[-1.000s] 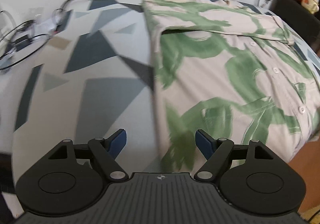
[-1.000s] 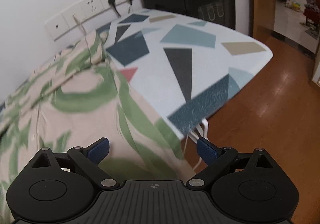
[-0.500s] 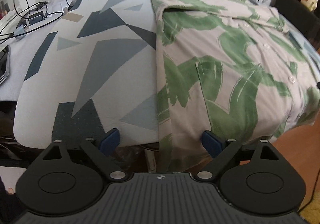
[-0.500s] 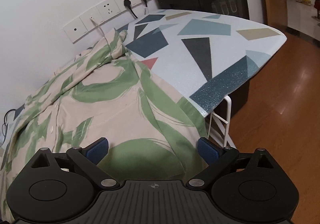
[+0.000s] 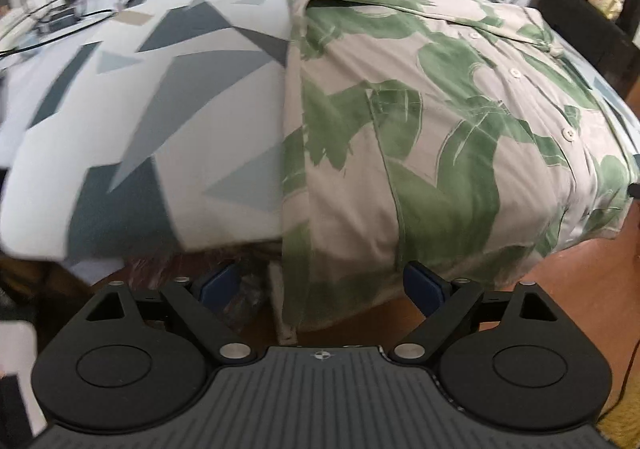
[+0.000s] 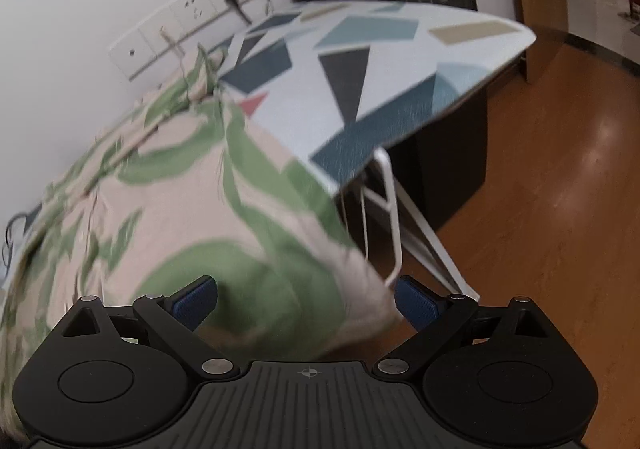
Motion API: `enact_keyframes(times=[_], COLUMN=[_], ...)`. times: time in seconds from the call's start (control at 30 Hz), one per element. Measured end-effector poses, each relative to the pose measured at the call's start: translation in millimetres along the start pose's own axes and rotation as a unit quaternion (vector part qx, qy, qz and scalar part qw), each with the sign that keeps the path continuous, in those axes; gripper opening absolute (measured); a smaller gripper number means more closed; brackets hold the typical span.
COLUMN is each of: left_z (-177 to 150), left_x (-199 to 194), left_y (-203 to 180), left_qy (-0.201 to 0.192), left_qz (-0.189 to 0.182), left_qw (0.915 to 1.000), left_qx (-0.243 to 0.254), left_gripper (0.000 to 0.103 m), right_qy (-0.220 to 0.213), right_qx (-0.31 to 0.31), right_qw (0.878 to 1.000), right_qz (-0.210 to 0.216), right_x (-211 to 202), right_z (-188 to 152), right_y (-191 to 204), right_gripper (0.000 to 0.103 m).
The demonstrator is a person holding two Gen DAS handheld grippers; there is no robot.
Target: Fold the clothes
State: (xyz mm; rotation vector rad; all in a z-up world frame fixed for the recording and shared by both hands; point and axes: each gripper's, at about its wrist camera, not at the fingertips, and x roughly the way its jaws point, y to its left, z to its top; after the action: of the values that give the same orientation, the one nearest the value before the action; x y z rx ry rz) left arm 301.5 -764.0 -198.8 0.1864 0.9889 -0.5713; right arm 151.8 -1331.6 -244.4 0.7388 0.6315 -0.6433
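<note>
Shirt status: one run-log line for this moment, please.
shirt: flat on board, hem over near edge | left gripper: open, at hem | right gripper: open, at hem corner

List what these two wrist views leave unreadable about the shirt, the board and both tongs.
- Shirt hem, left wrist view: hangs past the board's near edge; the left tongs, open, cover its lowest part.
- Shirt's near corner, right wrist view: motion-blurred between the open right tongs; contact with the pads cannot be told.
- Board's legs: mostly hidden under the board top.
- Shirt's far sleeve: folded under, unseen.
</note>
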Motion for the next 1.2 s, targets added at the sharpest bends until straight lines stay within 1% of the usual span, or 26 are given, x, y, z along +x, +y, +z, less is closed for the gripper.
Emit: enact_keyframes(times=[0.1,0.13,0.2,0.23,0.27,0.3,0.33,0.4,0.47,0.53,0.63,0.77,0.9,0.93,0.97,1.0,1.03,1.07,1.1,1.13,1.17,1.2], left_z=[2,1,-1,-3,-3,-3,-4,-3,-2,-1,-1,-1,0,0,0,0,0,0,0,-2,-3,-6], left_x=[14,18,25,29,29,30,31,34,34,33,35,36,35,35,33,31,29,28,28,25,22,15], left_y=[3,1,-5,-8,-10,-13,-15,-18,-23,-25,-33,-37,-37,-37,-37,-37,-39,-40,-42,-43,-44,-43], left_qy=[0.011,0.013,0.023,0.028,0.035,0.041,0.047,0.06,0.057,0.053,0.056,0.057,0.057,0.056,0.053,0.049,0.048,0.054,0.062,0.062,0.061,0.053], left_qz=[-0.039,-0.043,-0.048,-0.051,-0.052,-0.054,-0.055,-0.043,-0.032,-0.03,-0.006,0.002,0.011,0.01,0.004,-0.005,-0.013,-0.013,-0.007,-0.005,-0.004,-0.011], left_qw=[0.9992,0.999,0.9986,0.9983,0.998,0.9977,0.9973,0.9971,0.9975,0.9977,0.9984,0.9984,0.9979,0.9976,0.9973,0.9972,0.9973,0.9972,0.9972,0.9974,0.9976,0.9976], left_qx=[0.002,0.005,0.005,0.005,0.001,-0.004,-0.008,-0.019,-0.027,-0.03,-0.012,-0.004,-0.028,-0.041,-0.05,-0.056,-0.055,-0.049,-0.039,-0.035,-0.031,-0.043], left_gripper=[0.084,0.082,0.072,0.059,0.047,0.045,0.045,0.039,0.032,0.032,0.032,0.032,0.032,0.032,0.032,0.029,0.019,0.013,0.011,0.008,0.006,0.006], right_qy=[0.013,0.016,0.016,0.016,0.016,0.013,0.011,0.009,0.007,0.001,-0.009,-0.015,-0.02,-0.022,-0.014,-0.004,0.006,0.016,0.032,0.047,0.053,0.056], right_qx=[-0.04,-0.055,-0.069,-0.075,-0.081,-0.084,-0.087,-0.096,-0.108,-0.115,-0.122,-0.134,-0.146,-0.149,-0.145,-0.14,-0.134,-0.129,-0.118,-0.106,-0.095,-0.086], right_qw=[0.999,0.998,0.997,0.997,0.996,0.996,0.996,0.995,0.994,0.993,0.992,0.99,0.987,0.986,0.986,0.986,0.985,0.984,0.984,0.984,0.984,0.984], right_qz=[0.015,0.017,0.017,0.017,0.016,0.016,0.016,0.014,0.012,0.014,0.025,0.047,0.068,0.073,0.084,0.095,0.107,0.119,0.129,0.134,0.14,0.147], right_x=[-3,-4,-4,-4,-4,-3,0,6,12,17,22,31,40,42,45,47,50,53,54,53,50,46], right_z=[-6,-7,-6,-5,-4,-4,-3,-5,-8,-11,-9,-3,3,4,5,6,6,7,8,10,12,14], right_y=[8,11,12,12,13,12,11,6,2,-2,-5,-5,-5,-5,-6,-7,-8,-9,-11,-12,-13,-15], right_gripper=[0.092,0.092,0.092,0.092,0.092,0.092,0.092,0.092,0.092,0.092,0.092,0.092,0.092,0.092,0.091,0.085,0.078,0.059,0.041,0.031,0.01,0.007])
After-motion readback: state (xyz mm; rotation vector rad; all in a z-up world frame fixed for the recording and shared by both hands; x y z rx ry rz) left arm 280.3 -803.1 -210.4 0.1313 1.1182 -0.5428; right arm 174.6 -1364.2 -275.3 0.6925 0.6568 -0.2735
